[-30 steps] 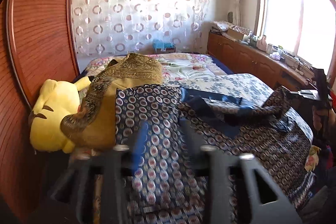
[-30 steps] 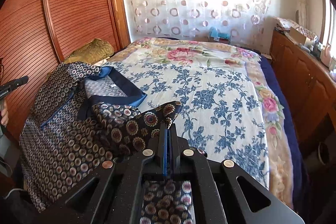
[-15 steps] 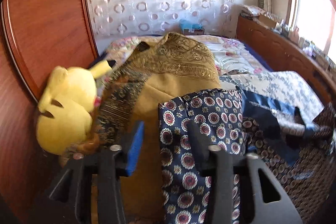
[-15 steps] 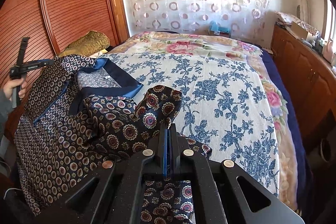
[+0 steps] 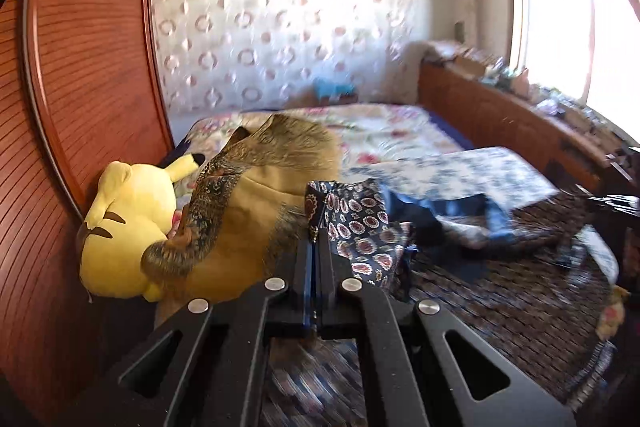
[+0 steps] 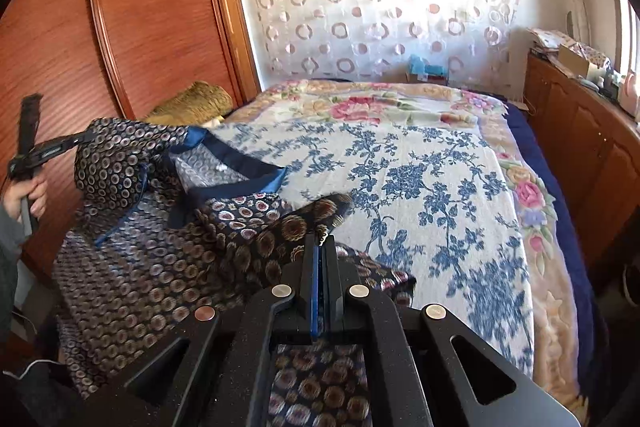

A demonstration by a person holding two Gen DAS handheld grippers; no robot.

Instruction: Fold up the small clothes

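Observation:
A small navy garment [image 6: 132,259] with a circle-medallion print and blue trim lies on the near left part of the bed. My right gripper [image 6: 320,243] is shut on one of its edges, and the cloth passes under the jaws. My left gripper [image 5: 316,235] is shut on the garment's [image 5: 356,223] far-left corner beside a tan cushion. The left gripper also shows in the right wrist view [image 6: 40,151], held up at the garment's left shoulder.
A yellow plush toy [image 5: 120,227] and a tan patterned cushion [image 5: 256,195] lie against the wooden wardrobe [image 5: 80,67] on the left. The bed has a blue floral sheet [image 6: 420,187]. A low wooden cabinet [image 6: 580,139] runs along the right wall.
My left gripper has closed on the garment's corner; it was open a second ago and half a second ago. The right gripper stayed shut on the cloth and lifted it slightly.

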